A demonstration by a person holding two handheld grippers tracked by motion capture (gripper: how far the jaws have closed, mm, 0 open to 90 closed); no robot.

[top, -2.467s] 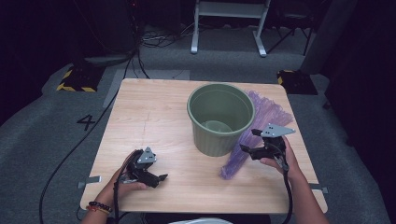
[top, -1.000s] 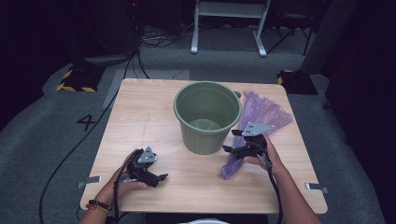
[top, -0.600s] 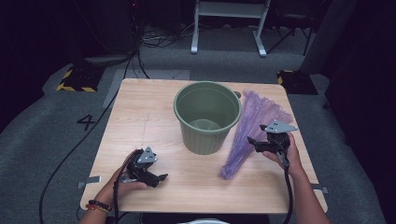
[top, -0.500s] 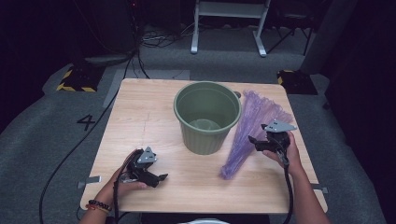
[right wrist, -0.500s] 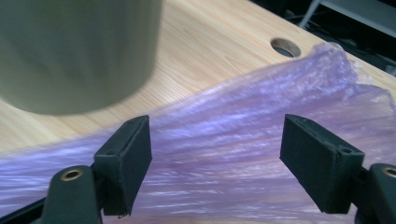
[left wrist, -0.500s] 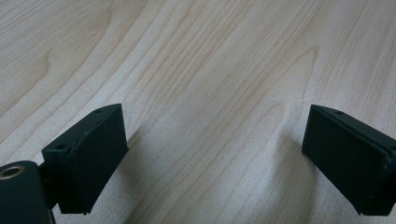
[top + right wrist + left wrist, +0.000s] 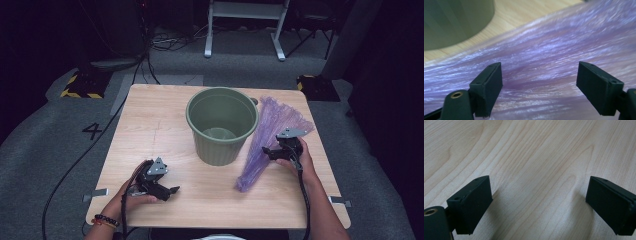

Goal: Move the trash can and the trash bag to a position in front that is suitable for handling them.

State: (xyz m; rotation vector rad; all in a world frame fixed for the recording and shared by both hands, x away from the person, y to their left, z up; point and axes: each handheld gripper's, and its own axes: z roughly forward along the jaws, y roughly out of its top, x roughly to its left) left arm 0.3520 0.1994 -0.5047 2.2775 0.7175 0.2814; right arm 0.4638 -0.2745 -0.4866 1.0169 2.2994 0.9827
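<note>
A green plastic bucket (image 7: 222, 125) stands upright and empty in the middle of the wooden table (image 7: 150, 125). To its right lies a folded purple plastic bag (image 7: 265, 145), fanned out toward the far edge. My right gripper (image 7: 266, 151) hovers over the bag's middle with its jaws wide open. In the right gripper view the purple bag (image 7: 554, 57) spreads beneath the open gripper (image 7: 549, 92), and the bucket wall (image 7: 454, 20) stands at upper left. My left gripper (image 7: 172, 191) rests open near the table's front left, over bare wood (image 7: 536, 170).
The table stands on grey carpet, with a cable (image 7: 75, 165) trailing at the left. Beyond the far edge are a white stand's legs (image 7: 245, 30) and yellow-black marked blocks (image 7: 80, 85). Metal brackets (image 7: 95, 194) stick out at the front corners.
The bucket has shifted left, away from the bag. My right gripper moved off the bucket's side and right, and now hangs open over the purple bag. The left gripper stayed put.
</note>
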